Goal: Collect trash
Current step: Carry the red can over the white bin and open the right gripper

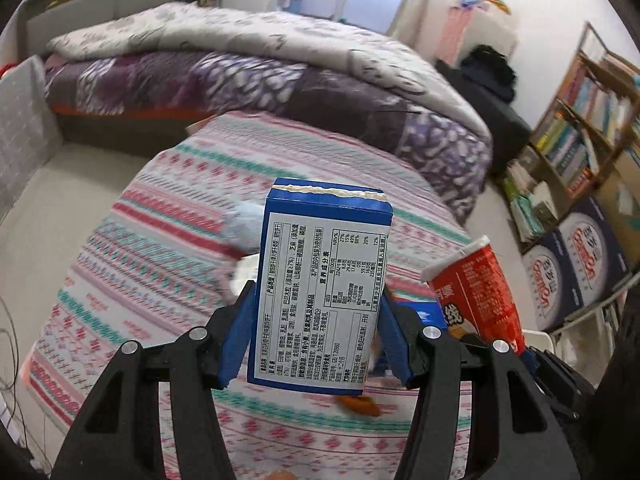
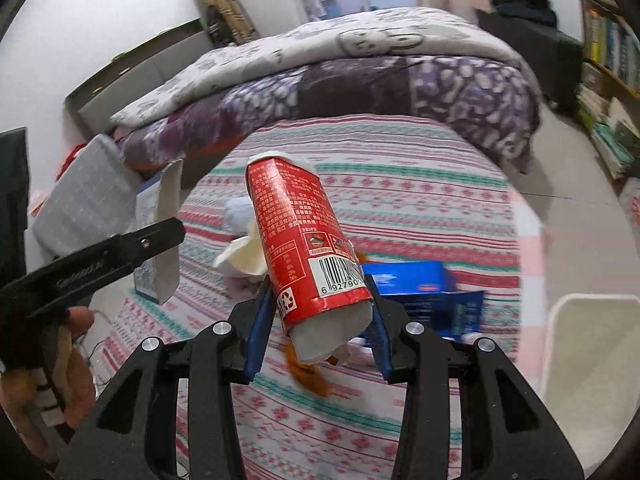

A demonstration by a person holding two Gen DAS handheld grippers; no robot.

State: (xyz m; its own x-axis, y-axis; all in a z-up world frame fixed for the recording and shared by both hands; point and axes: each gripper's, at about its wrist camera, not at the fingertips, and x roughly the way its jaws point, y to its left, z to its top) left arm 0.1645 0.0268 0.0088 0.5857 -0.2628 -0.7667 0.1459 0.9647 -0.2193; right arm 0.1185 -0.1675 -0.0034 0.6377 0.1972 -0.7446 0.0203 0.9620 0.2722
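Observation:
My left gripper (image 1: 316,336) is shut on a blue and white snack box (image 1: 320,280), held upright above the striped tablecloth (image 1: 160,280). My right gripper (image 2: 318,316) is shut on a red paper cup (image 2: 300,240), tilted with its white base toward the camera. The cup also shows at the right of the left wrist view (image 1: 476,292). The box and the left gripper show at the left of the right wrist view (image 2: 160,236). On the cloth lie a crumpled tissue (image 2: 244,256), orange peel (image 2: 312,376) and a flattened blue box (image 2: 416,284).
A white bin rim (image 2: 592,304) stands at the right by the table. A bed with a purple quilt (image 1: 248,80) lies behind. Bookshelves (image 1: 580,132) and cartons (image 1: 576,264) fill the right side. A grey panel (image 1: 20,128) stands at the left.

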